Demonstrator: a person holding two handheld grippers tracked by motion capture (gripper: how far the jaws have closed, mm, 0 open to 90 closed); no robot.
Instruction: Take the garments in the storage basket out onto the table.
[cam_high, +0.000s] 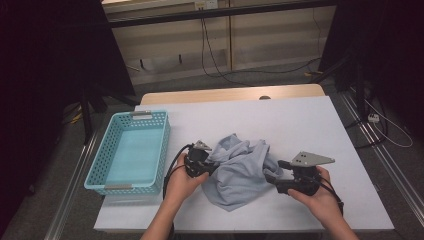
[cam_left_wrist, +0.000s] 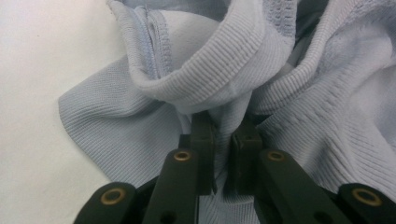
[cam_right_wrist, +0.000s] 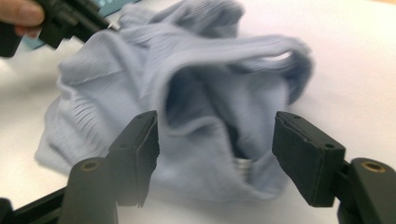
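Observation:
A crumpled pale blue knit garment (cam_high: 240, 170) lies on the white table, near its front. My left gripper (cam_high: 210, 166) is at the cloth's left edge, shut on a ribbed fold of the garment (cam_left_wrist: 219, 88); the fold runs down between the two black pads (cam_left_wrist: 203, 140). My right gripper (cam_high: 272, 177) is at the cloth's right edge with its jaws standing wide apart. In the right gripper view the garment (cam_right_wrist: 187, 93) lies just beyond my open right gripper (cam_right_wrist: 217, 154), and neither pad (cam_right_wrist: 306, 156) presses on it. The left gripper (cam_right_wrist: 65, 21) shows at the top left there.
A light blue plastic basket (cam_high: 112, 150), empty, stands at the table's left side. The white table top (cam_high: 280, 115) stretches bare behind the garment. Beyond the far edge are cables and dark stands on the floor.

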